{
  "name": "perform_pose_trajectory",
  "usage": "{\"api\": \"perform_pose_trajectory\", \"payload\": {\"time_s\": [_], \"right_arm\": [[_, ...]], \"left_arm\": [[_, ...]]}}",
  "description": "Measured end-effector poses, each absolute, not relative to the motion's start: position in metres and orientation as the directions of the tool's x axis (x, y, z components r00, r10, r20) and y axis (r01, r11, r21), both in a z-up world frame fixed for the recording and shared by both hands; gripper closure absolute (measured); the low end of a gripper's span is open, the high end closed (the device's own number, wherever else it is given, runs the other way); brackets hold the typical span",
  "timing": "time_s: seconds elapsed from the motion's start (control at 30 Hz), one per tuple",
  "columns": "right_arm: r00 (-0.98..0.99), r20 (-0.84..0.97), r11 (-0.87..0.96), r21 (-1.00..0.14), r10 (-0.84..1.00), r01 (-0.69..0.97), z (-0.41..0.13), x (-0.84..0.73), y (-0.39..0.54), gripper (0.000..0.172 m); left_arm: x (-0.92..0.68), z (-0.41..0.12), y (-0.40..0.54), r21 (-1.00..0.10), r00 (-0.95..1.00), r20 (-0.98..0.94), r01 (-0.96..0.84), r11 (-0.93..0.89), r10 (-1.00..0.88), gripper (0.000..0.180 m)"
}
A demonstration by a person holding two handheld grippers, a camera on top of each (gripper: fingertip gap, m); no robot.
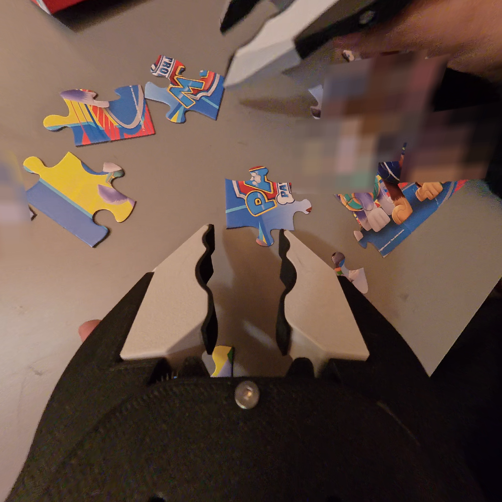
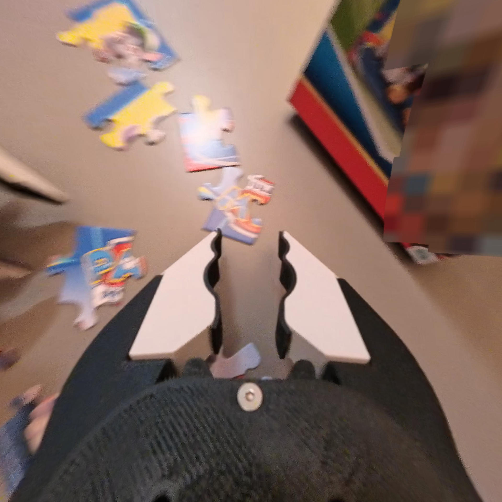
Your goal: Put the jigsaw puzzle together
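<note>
Left gripper (image 1: 245, 231) with jaws parted, nothing clamped between them, bare grey desk (image 1: 176, 163) showing in the gap. Just ahead of the fingertips, a blue lettered puzzle piece (image 1: 260, 203) lying flat on the desk, its lower tab close beside the right fingertip (image 1: 282, 236); contact there cannot be judged. Off to the left, a yellow and blue piece (image 1: 76, 195); farther back, a blue, yellow and red piece (image 1: 103, 116) and a red and blue lettered piece (image 1: 190, 89) next to it. On the right, an assembled patch of puzzle (image 1: 394, 217) near the desk edge, and a small pale piece (image 1: 350, 271) partly behind the right finger.

Right gripper (image 2: 250, 236) likewise spread apart and bare, above the desk in a blurred view. Just beyond its left fingertip (image 2: 217, 239), the red and blue lettered piece (image 2: 236, 209); touching or not cannot be told through the blur. Farther out, more loose pieces, and a red and blue puzzle box (image 2: 339, 122) at the right.
</note>
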State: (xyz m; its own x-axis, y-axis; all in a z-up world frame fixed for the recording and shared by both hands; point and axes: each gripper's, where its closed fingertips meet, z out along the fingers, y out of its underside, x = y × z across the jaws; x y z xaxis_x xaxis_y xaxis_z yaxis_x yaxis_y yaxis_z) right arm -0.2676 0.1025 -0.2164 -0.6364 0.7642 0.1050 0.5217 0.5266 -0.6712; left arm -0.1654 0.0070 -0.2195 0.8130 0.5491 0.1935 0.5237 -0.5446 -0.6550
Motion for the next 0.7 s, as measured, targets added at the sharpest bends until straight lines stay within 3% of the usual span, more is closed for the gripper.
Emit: {"api": "perform_pose_trajectory", "payload": {"time_s": [0.07, 0.17, 0.4, 0.5, 0.57, 0.7], "right_arm": [[-0.611, 0.143, 0.531, -0.669, 0.779, 0.520, -0.220, -0.277, 0.102, 0.120], [-0.639, 0.023, 0.487, -0.669, 0.769, 0.561, -0.228, -0.272, 0.083, 0.113], [-0.708, 0.004, 0.580, -0.578, 0.706, 0.575, -0.235, -0.252, 0.106, 0.127], [-0.606, 0.096, 0.556, -0.531, 0.789, 0.640, -0.232, -0.265, 0.157, 0.130], [-0.553, 0.137, 0.521, -0.571, 0.822, 0.634, -0.223, -0.276, 0.180, 0.131], [-0.540, -0.059, 0.361, -0.683, 0.840, 0.635, -0.208, -0.277, 0.166, 0.131]], "left_arm": [[-0.165, -0.221, 0.007, -0.653, 0.815, 0.181, 0.518, -0.553, 0.550, 0.134], [-0.166, -0.219, 0.006, -0.659, 0.812, 0.188, 0.521, -0.542, 0.553, 0.134], [-0.167, -0.219, 0.001, -0.663, 0.804, 0.193, 0.530, -0.529, 0.563, 0.134], [-0.167, -0.218, 0.000, -0.669, 0.802, 0.203, 0.532, -0.518, 0.562, 0.134], [-0.167, -0.218, 0.000, -0.673, 0.801, 0.205, 0.532, -0.513, 0.562, 0.134], [-0.168, -0.216, 0.002, -0.680, 0.804, 0.197, 0.524, -0.513, 0.560, 0.134]]}}
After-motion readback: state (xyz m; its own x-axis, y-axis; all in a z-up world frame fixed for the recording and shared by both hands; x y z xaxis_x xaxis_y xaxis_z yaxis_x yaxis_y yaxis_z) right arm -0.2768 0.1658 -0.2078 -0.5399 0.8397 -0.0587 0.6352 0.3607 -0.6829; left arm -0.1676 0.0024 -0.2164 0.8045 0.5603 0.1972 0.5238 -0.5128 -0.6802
